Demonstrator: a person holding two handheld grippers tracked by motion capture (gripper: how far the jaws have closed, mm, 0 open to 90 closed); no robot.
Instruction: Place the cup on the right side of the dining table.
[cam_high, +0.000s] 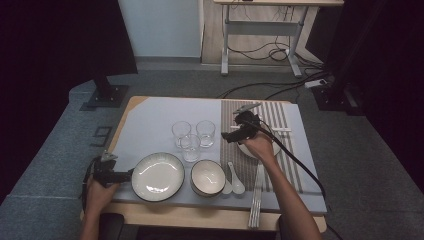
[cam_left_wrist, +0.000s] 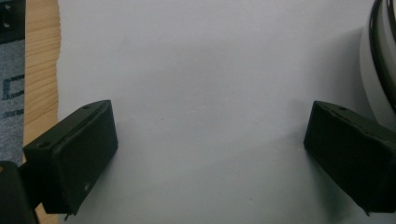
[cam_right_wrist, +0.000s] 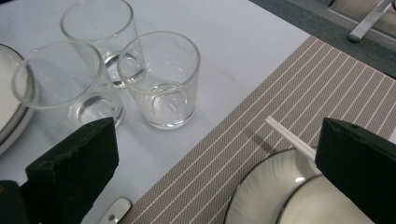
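Observation:
My left gripper (cam_high: 128, 174) sits low at the table's front left with its jaws wide open, tips just left of the large white plate (cam_high: 158, 176). In the left gripper view the left gripper (cam_left_wrist: 212, 112) frames bare tabletop, and the plate rim (cam_left_wrist: 383, 46) curves in at the right. My right gripper (cam_high: 227, 136) hovers open over the striped placemat (cam_high: 285, 120), above a small plate (cam_high: 274, 148). In the right gripper view the right gripper (cam_right_wrist: 219, 126) holds nothing, with three clear glasses (cam_right_wrist: 161, 79) ahead to the left and the small plate (cam_right_wrist: 275, 186) below.
A dark-rimmed bowl (cam_high: 207, 177) stands right of the large plate, with two white spoons (cam_high: 236, 182) beside it. Chopsticks (cam_high: 257, 200) lie along the placemat's left side. The three glasses (cam_high: 190, 146) cluster mid-table. A desk frame (cam_high: 260, 30) and floor cables lie beyond.

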